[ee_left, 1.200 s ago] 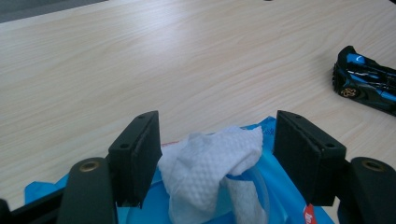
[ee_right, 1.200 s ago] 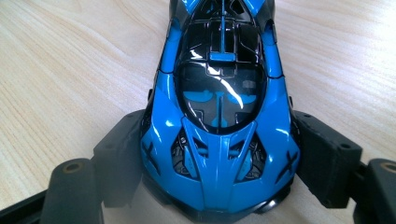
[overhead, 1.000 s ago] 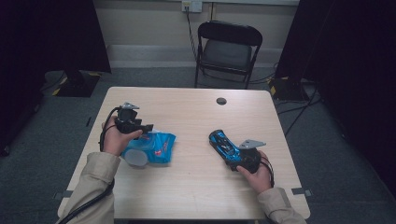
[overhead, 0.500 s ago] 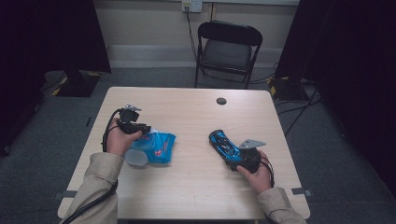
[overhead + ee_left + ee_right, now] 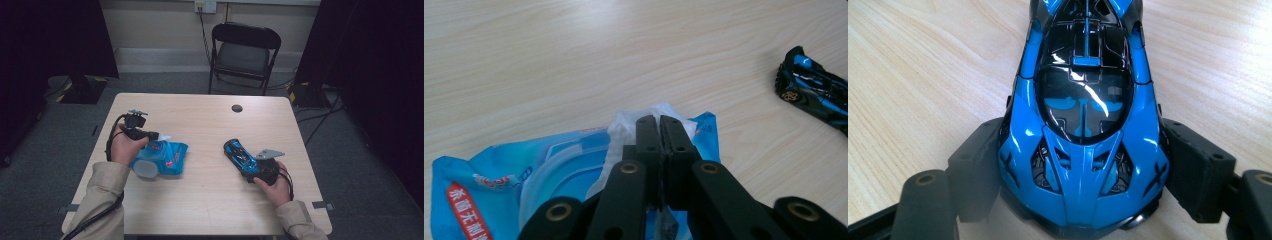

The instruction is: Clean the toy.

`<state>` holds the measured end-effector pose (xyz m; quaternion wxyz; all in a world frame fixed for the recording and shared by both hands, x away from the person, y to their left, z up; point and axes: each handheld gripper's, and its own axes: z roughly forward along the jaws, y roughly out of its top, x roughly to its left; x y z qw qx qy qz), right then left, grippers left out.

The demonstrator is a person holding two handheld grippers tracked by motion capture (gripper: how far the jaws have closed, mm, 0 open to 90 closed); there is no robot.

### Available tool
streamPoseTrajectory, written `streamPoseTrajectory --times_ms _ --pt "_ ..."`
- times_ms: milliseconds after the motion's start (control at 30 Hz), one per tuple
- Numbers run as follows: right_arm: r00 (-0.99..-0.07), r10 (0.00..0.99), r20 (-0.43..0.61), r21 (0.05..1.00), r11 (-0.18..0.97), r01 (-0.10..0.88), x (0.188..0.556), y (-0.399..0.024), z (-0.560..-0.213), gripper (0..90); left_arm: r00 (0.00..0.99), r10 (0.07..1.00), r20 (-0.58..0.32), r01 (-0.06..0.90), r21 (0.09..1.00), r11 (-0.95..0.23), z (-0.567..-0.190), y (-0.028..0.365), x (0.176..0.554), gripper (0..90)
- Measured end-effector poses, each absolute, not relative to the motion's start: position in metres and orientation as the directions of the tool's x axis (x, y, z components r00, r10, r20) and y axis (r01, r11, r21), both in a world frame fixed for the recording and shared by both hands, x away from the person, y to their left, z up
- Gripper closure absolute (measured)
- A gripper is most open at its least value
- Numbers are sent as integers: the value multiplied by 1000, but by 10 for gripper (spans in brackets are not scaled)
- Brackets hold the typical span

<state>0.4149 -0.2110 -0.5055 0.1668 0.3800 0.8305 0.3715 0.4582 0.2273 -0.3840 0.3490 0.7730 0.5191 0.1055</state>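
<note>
Left claw (image 5: 159, 136): held in the person's left hand (image 5: 124, 147) at the left side of the worktop (image 5: 210, 210), lying low and pointing toward the table's middle, with the forearm in a tan sleeve (image 5: 102, 195) coming in from the near edge. Its jaws have just been closing and now stand together. In the left gripper view (image 5: 659, 125) they are pinched on the white wipe (image 5: 624, 127) that sticks up out of the opening of the blue wipes pack (image 5: 489, 185). The pack lies flat on the worktop just beside the left hand, on its inner side (image 5: 162, 159), with its round lid flap open toward the near edge.

Right claw (image 5: 239, 152): held in the person's right hand (image 5: 272, 182) at the right side of the worktop, aimed away from the person and slightly leftward, level with the surface. A cable loops at the wrist and the grey three-cornered plate (image 5: 270, 153) sits on top. Its jaws stand wide, one on each flank of the blue and black toy car (image 5: 1083, 125). In the right gripper view (image 5: 1083, 210) both pads press against the sides of the car body, so the car is gripped. The car rests on the worktop (image 5: 240, 156), well apart from the wipes pack; it also appears at the right edge of the left gripper view (image 5: 819, 90).

Other items: a small dark round disc (image 5: 237, 108) on the far part of the worktop; a black folding chair (image 5: 242, 55) stands beyond the table.
</note>
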Motion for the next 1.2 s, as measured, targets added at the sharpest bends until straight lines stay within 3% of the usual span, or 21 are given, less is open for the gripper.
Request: streamPoseTrajectory --times_ms 1200 --pt "-655 755 6 744 435 508 415 -211 -506 245 474 845 -246 688 703 -181 -286 225 466 885"
